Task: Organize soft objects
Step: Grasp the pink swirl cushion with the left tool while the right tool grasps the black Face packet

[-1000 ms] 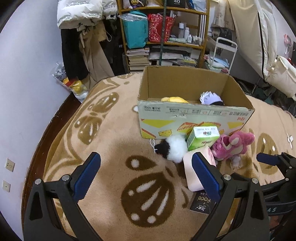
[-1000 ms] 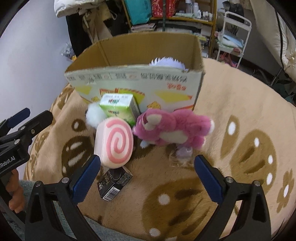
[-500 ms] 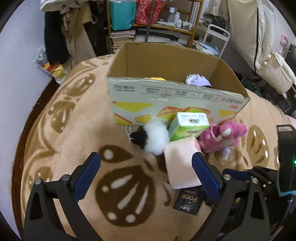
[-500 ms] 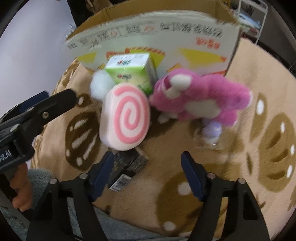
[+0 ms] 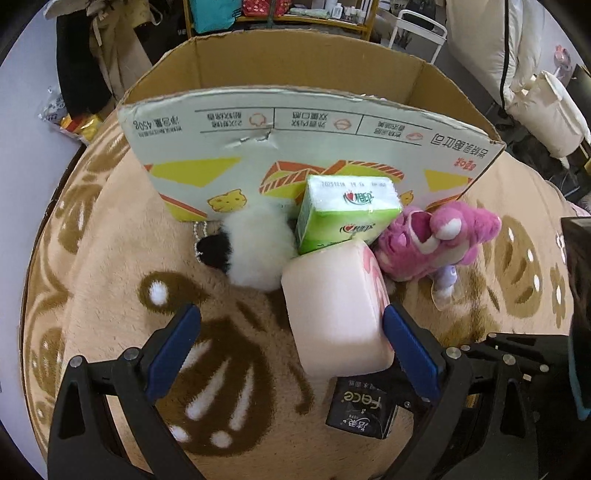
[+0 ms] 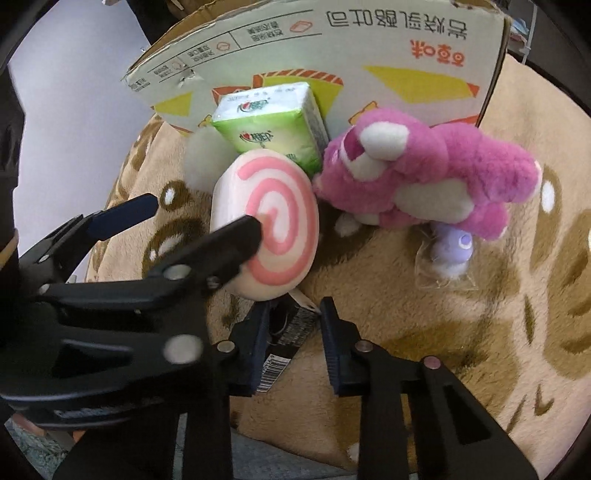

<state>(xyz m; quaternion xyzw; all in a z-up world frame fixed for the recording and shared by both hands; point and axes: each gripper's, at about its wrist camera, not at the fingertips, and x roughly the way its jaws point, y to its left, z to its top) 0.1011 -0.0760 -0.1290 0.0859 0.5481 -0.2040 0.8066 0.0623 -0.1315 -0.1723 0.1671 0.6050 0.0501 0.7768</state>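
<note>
Nearest, the black tissue pack point(image 6: 286, 338) is being closed on by the right gripper point(image 6: 291, 341); light, crushable. The left gripper point(image 5: 291, 350) is held wide around the pink swirl cushion point(image 5: 334, 314): squashy, best pinched mid-body. Beyond it, the cardboard box point(image 5: 314, 122).

Wooden shelf point(image 5: 280, 14), white wall point(image 5: 22, 122), patterned blanket point(image 5: 110, 295)

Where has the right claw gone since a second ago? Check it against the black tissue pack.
Yes. The right claw has come down toward the black tissue pack, its jaws closing around the pack on the blanket.
</note>
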